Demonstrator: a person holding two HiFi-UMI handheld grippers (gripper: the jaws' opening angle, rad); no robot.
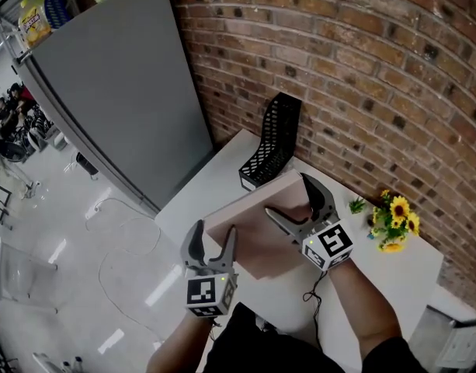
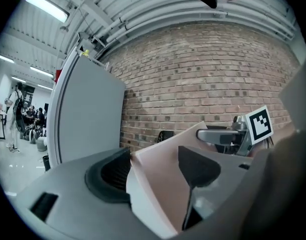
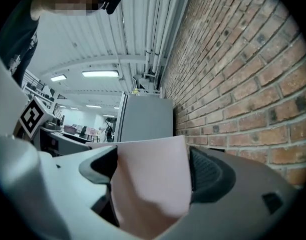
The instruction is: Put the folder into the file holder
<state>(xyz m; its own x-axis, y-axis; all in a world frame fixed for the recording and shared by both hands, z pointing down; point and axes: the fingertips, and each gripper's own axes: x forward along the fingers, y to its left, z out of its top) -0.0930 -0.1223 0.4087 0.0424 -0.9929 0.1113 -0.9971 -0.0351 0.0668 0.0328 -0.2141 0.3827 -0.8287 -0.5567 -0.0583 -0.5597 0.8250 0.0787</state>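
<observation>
The left gripper (image 1: 213, 236) and right gripper (image 1: 290, 199) each clamp the pink folder (image 1: 249, 235), lifted over the white surface (image 1: 203, 189). The black mesh file holder (image 1: 273, 140) beyond looks empty, so insertion remains.

A red brick wall (image 1: 362, 68) backs a grey cabinet (image 1: 117, 92).

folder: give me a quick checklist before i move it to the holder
1. Left tongs on folder: ok.
2. Right tongs on folder: ok.
3. Holder upright by the wall, nothing seen in it: ok.
4. Table between folder and holder bare: ok.
5. Folder turned on edge for the slot: not ok, it lies nearly flat.
6. Flowers off the path: ok.
</observation>
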